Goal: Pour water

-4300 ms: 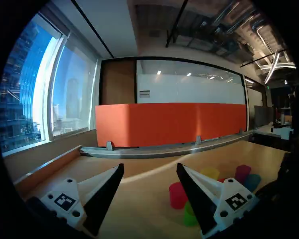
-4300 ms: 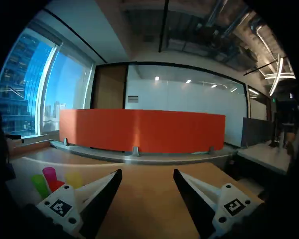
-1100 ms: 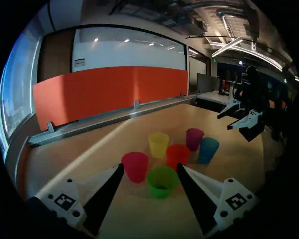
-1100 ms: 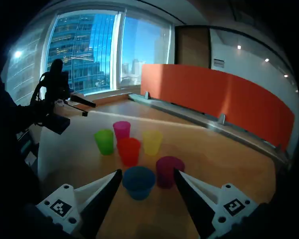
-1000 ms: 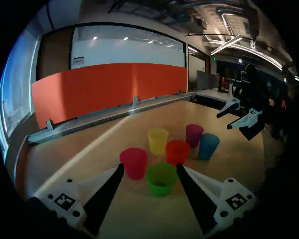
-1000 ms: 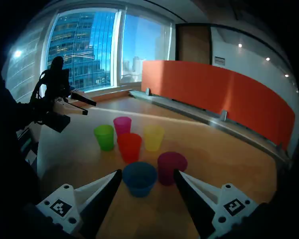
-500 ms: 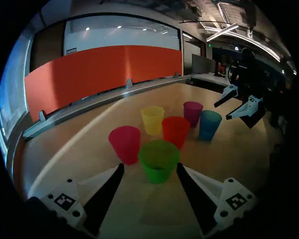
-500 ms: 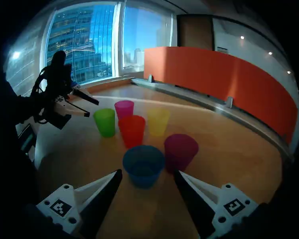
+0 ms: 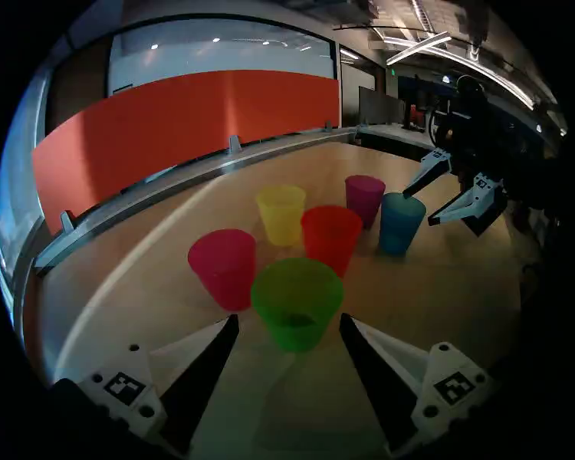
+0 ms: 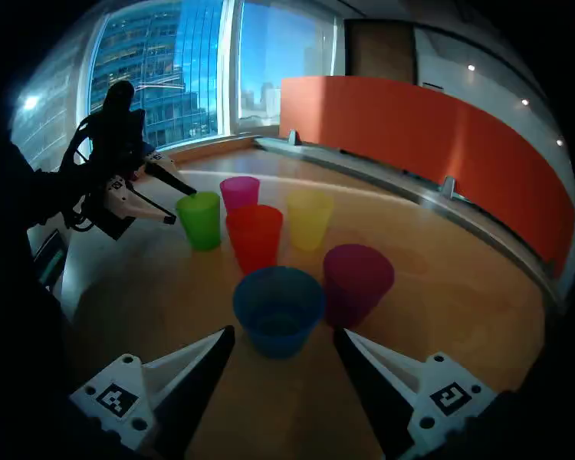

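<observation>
Six cups are standing upright in a tight cluster on the table (image 9: 448, 284), well in from the edge carrying the orange divider (image 9: 188, 115). The left gripper (image 9: 287, 317) is holding its jaws wide apart and empty. The green cup (image 9: 297, 303) is sitting straight ahead, centred on the gap, just past the fingertips. The right gripper (image 10: 282, 330) is presenting equally wide, empty jaws to the blue cup (image 10: 278, 310), likewise centred. Each cup's long axis is running vertical, crossing the fingers. Each gripper is lying nearest its own cup. Whether either cup is holding water cannot be told.
</observation>
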### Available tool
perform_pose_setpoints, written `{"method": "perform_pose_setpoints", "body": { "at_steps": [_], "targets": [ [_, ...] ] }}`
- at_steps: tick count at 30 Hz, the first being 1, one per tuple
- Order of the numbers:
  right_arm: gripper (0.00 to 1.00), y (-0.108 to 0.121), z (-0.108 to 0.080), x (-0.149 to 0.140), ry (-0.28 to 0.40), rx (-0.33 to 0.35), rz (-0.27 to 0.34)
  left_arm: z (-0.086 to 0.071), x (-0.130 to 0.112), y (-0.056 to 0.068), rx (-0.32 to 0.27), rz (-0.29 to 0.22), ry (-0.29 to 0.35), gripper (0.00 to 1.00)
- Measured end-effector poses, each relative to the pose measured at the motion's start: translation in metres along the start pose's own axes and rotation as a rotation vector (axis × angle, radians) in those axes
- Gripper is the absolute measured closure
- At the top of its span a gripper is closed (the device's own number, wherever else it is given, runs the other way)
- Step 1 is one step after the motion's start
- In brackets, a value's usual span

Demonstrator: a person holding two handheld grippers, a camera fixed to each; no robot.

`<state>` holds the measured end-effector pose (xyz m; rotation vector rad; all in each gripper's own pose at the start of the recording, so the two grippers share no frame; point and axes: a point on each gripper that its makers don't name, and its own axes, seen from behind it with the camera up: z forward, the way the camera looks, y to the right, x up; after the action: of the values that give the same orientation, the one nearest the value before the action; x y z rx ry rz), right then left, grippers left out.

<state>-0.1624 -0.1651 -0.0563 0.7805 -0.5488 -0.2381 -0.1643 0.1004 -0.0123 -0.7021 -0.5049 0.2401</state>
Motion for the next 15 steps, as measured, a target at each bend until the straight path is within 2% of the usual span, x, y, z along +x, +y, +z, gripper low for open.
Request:
{"method": "perform_pose_setpoints", "body": {
  "at_steps": [6,15],
  "targets": [
    [0.0,-0.003,0.009,-0.002,-0.019,0.01,-0.005,0.01,0.0,0.002,-0.014,0.023,-0.02,0.02],
    [0.0,-0.004,0.019,-0.002,-0.042,0.02,-0.002,0.024,0.005,0.005,-0.036,0.014,-0.028,0.02]
  ]
}}
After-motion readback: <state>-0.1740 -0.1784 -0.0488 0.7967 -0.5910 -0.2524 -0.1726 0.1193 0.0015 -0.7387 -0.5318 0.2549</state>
